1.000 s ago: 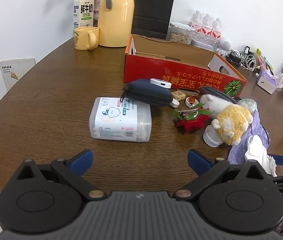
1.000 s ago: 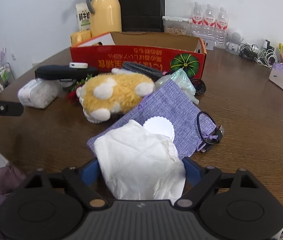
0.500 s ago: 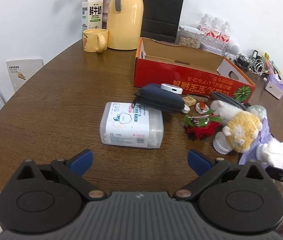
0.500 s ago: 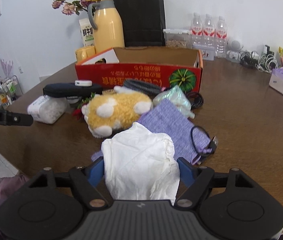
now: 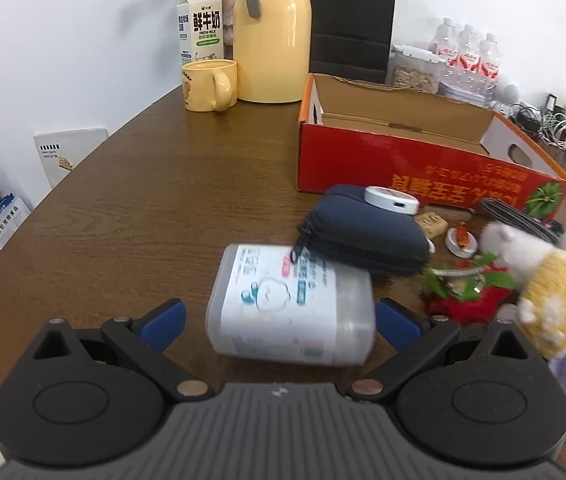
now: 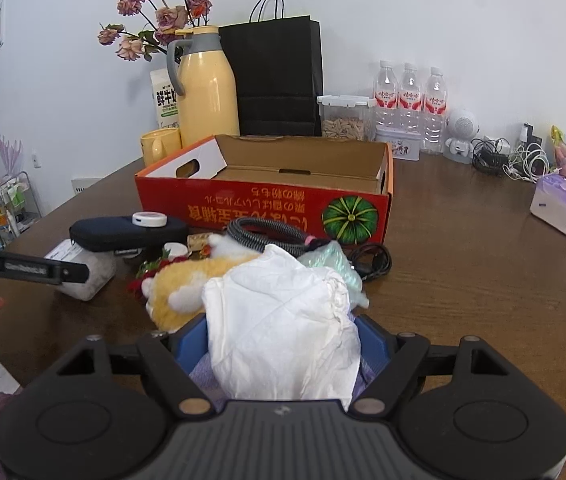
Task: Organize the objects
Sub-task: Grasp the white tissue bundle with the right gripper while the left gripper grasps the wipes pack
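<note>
right gripper (image 6: 283,340) clamped on a crumpled white tissue (image 6: 283,320), left gripper (image 5: 279,316) wide open, wipes tub (image 5: 291,304) sitting right between its fingers, not squeezed

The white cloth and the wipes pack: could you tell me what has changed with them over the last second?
The right tongs closed on the white cloth and lifted it off the purple pouch. The left tongs advanced until the wipes pack sits between their open fingers, not yet gripped. The pack, the plush toy and the red box stayed put.
</note>
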`<state>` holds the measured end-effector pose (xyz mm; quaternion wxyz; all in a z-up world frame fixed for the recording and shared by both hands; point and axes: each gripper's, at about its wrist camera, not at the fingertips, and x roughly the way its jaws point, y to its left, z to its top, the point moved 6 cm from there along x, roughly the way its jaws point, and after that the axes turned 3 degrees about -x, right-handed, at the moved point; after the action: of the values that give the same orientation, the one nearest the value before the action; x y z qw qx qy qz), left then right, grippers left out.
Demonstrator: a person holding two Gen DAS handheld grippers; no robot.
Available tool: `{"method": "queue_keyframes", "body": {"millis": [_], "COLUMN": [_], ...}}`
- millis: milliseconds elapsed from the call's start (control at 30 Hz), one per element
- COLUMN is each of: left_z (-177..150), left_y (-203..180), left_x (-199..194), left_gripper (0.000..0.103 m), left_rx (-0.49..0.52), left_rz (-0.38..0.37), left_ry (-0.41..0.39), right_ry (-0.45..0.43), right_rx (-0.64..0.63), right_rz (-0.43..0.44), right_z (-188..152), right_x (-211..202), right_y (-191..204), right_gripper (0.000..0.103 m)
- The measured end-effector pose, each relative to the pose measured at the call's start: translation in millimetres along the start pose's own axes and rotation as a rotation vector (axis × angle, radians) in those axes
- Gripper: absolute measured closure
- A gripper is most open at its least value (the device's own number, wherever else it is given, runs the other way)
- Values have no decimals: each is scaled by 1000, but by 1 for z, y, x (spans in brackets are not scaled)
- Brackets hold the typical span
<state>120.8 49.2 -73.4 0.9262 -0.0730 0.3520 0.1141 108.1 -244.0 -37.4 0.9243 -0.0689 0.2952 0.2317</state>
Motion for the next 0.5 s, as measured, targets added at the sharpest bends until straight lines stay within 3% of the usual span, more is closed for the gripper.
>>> {"method": "queue_keyframes", "body": {"millis": [100,167,500], "left_z": [2,1,-13], "left_y": [1,1,14], "left_x": [9,11,-12], "left_gripper": [1,20,20], "left_rx": [1,-10,-4], "left_rz": [11,-29,-22], "left_ry": [-9,-15,-60], "right_ry": [-4,-6,-8], "right_rx": [-2,-3,1], "right_rz": [1,4,10], "right_z": [4,5,5], "right_x": [3,5,5], "right_y": [0,0,3], "right_gripper": [26,26,25]}}
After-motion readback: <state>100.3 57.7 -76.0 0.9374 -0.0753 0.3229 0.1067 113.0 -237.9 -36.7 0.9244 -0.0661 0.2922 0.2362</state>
